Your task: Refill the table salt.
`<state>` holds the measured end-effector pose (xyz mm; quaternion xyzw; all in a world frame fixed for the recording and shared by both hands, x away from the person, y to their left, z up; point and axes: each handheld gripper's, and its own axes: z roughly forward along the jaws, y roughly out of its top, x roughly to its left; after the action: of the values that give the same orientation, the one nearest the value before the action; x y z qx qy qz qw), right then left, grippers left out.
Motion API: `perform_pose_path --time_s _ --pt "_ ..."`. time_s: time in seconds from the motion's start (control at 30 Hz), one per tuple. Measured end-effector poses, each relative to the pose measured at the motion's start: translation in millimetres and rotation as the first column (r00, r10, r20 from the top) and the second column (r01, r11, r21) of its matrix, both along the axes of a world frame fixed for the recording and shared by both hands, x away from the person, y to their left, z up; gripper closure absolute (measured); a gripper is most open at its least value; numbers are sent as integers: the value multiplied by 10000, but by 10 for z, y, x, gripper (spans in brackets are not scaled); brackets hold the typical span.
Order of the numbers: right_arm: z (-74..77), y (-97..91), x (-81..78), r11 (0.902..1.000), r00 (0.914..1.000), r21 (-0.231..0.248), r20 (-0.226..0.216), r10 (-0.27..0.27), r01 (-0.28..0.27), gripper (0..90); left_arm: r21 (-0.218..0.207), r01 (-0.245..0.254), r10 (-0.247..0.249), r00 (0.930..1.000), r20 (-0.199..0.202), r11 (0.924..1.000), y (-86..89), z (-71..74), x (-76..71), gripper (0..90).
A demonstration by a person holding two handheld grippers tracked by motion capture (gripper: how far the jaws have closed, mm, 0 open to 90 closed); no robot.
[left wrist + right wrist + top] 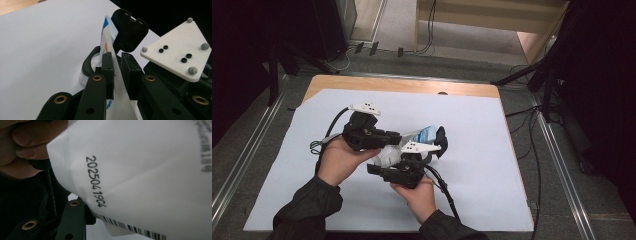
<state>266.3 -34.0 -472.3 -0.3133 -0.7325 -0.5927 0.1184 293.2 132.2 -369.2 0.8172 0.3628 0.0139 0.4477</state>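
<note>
Above the white sheet [492, 165], the left gripper [117, 72] has its jaws pinched nearly together on a white pouch [110, 42] (printed with a date code and barcode). The right gripper [404, 170] grips an open black-lidded container [126, 30], into which the pouch reaches; contents unclear

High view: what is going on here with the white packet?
A person works over a white-covered table with a tool in each hand. The left tool pinches the edge of a white packet, beside a black container with its flip lid open. The right tool sits under the packet, its printed back close to that tool's camera.
</note>
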Motion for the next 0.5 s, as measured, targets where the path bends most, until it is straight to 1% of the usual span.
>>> perform_pose_path --time_s 0.03,0.1,0.3,0.4,0.5 --pt "-1 1 0 10000 10000 -55 23 -42 42 607 128 -56 55 10000 73 9999 -8 -2 -4 841" --pt "-3 4 -2 9998 9999 -156 65 -114 115 606 275 20 -24 9999 122 9996 -18 -4 -5 868" --pt "-5 3 4 9997 10000 -219 77 -42 44 604 352 21 -26 9999 145 9994 -18 3 -6 879" --pt "-4 4 6 9998 9999 -214 109 -24 26 600 403 -56 45 9997 259 9992 -26 7 -14 883" --pt "-3 9 8 9996 9999 -272 126 17 -13 592 436 -87 75 9996 275 9990 -23 11 -18 886"
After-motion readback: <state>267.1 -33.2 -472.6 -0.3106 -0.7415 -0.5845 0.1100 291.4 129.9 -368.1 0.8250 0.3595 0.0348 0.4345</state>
